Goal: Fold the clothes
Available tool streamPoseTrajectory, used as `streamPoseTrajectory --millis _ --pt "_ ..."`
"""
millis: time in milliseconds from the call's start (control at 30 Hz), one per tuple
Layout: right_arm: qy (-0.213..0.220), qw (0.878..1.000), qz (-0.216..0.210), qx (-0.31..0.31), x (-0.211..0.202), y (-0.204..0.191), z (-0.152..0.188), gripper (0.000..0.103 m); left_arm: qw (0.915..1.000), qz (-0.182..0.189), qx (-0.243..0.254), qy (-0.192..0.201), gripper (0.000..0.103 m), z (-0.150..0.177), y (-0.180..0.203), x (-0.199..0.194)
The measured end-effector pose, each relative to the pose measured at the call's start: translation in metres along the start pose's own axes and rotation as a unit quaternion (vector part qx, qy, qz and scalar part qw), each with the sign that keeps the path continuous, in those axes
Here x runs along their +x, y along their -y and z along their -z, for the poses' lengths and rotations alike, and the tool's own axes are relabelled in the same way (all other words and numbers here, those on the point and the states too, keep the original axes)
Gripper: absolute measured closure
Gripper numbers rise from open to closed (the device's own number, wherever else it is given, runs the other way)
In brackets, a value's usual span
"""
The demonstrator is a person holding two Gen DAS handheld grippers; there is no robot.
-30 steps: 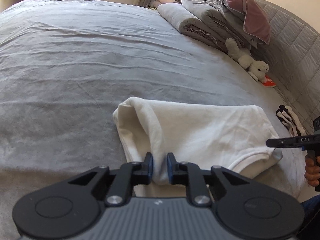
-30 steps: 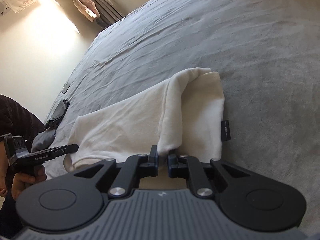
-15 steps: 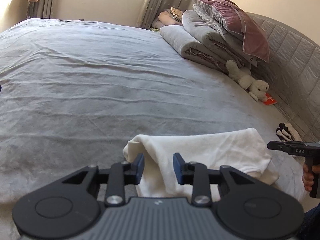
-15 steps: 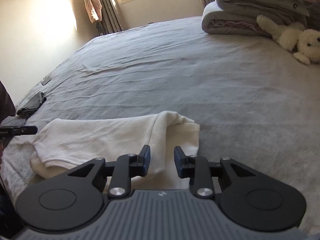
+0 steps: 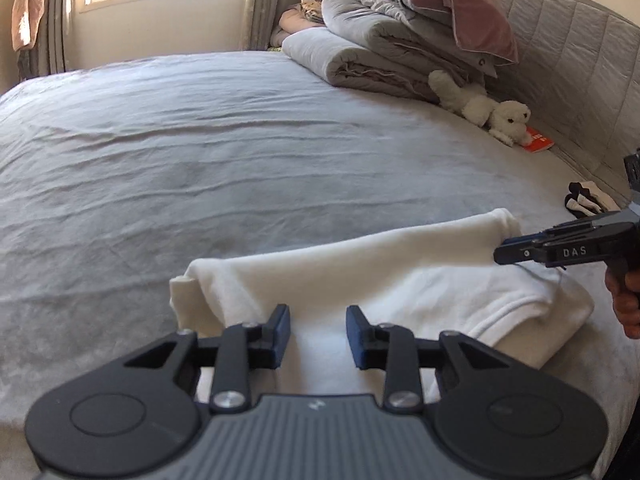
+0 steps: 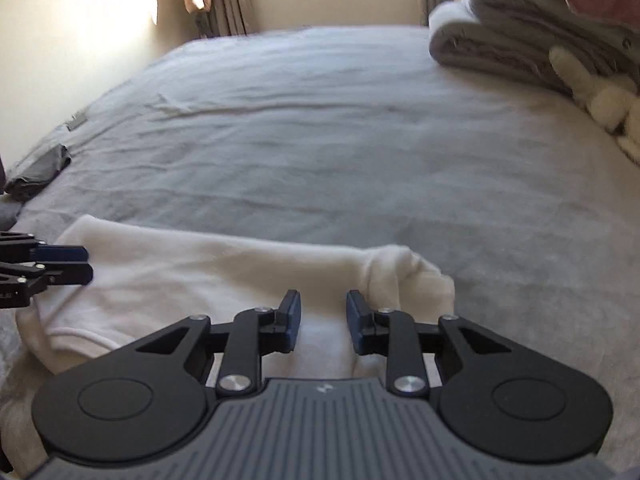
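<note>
A cream white garment (image 5: pixel 400 264) lies folded into a long band across the near edge of the grey bed (image 5: pixel 200 140). My left gripper (image 5: pixel 318 334) hovers open over its left end, the cloth beneath the gap and no pad pressing on it. In the right wrist view the same garment (image 6: pixel 200 272) runs left to right, its bunched end at the right. My right gripper (image 6: pixel 323 316) stands over that end with its jaws closing, and no cloth is pinched between them. Each gripper shows in the other's view: the right gripper (image 5: pixel 520 250) and the left gripper (image 6: pixel 68 264).
Folded duvets and a pink pillow (image 5: pixel 400 40) are stacked at the padded headboard (image 5: pixel 580 60). A white plush toy (image 5: pixel 492 112), a red booklet (image 5: pixel 538 142) and a black-and-white item (image 5: pixel 586 202) lie near it. A dark grey cloth (image 6: pixel 40 168) sits at the bed's far left edge.
Both grippers were shut on the garment's near fold a second ago. They have let go, opened and drawn back, and the garment now lies flatter along the bed edge.
</note>
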State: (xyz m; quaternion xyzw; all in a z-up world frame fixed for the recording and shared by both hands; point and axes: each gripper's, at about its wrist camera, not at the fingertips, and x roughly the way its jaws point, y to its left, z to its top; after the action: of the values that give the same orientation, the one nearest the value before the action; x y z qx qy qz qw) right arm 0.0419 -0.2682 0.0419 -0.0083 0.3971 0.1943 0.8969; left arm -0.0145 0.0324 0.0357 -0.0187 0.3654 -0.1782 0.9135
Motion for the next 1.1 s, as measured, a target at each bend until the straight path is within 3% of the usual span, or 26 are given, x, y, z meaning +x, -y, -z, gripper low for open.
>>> streamPoseTrajectory --millis 200,300,333,500,567,667,800,1100 --pt "-0.007 1.0 -0.012 0.0 -0.012 0.001 0.013 0.078 0.9998 0.012 -0.015 -0.003 0.072 0.005 -0.008 -0.007" --pt "0.014 1.0 -0.02 0.011 -0.019 0.005 0.006 0.077 0.9993 0.019 -0.031 0.006 0.072 -0.001 -0.011 -0.011" --pt "0.026 0.999 -0.017 0.013 -0.021 0.004 0.003 0.071 0.9992 0.021 -0.033 0.013 0.071 -0.004 -0.011 -0.013" --pt "0.065 0.998 -0.003 0.007 -0.017 -0.004 -0.014 0.07 0.9973 0.026 -0.048 0.049 0.07 -0.021 -0.008 -0.014" --pt "0.07 0.998 -0.006 0.001 -0.009 -0.011 -0.018 0.07 0.9975 0.017 -0.052 0.045 0.07 -0.025 -0.004 -0.003" --pt "0.066 0.998 -0.005 -0.01 0.003 -0.024 -0.024 0.07 0.9982 0.003 -0.05 0.034 0.07 -0.026 0.003 0.014" --pt "0.029 0.999 0.015 -0.025 0.025 -0.035 -0.021 0.068 0.9989 -0.03 -0.032 0.019 0.07 -0.02 0.008 0.028" --pt "0.022 0.997 0.025 -0.068 0.021 -0.038 -0.001 0.068 0.9981 -0.019 -0.056 0.019 0.075 -0.011 -0.008 0.019"
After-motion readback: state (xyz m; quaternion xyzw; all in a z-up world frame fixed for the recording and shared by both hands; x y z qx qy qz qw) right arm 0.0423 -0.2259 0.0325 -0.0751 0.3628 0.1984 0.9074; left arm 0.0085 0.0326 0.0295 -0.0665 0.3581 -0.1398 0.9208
